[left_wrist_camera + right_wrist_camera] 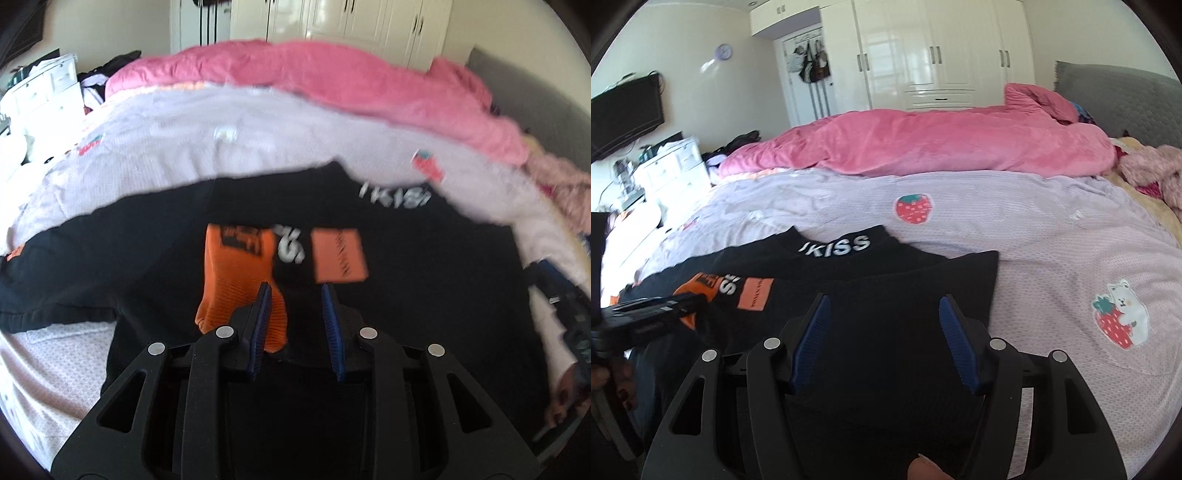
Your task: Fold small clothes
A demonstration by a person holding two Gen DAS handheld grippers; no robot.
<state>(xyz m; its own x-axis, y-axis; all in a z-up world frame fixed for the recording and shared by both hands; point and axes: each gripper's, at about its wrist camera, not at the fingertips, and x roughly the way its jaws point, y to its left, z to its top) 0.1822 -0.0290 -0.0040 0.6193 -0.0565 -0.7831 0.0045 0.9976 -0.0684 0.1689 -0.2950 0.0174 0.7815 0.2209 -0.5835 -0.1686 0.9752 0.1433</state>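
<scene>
A small black shirt (424,266) with orange patches and white lettering on its collar lies flat on the bed; it also shows in the right wrist view (871,295). Its right sleeve is folded in over the body. My left gripper (295,291) is open and empty, just above the shirt's middle near the orange print (236,280). My right gripper (882,306) is open and empty over the shirt's right side. The left gripper's body (646,317) shows at the left edge of the right wrist view. The left wrist view is blurred.
The shirt lies on a lilac bed sheet (1052,236) with strawberry prints. A pink duvet (923,144) is bunched along the far side. A grey headboard (1126,96) and pink plush items stand at right. White drawers (668,173) and wardrobes stand beyond the bed.
</scene>
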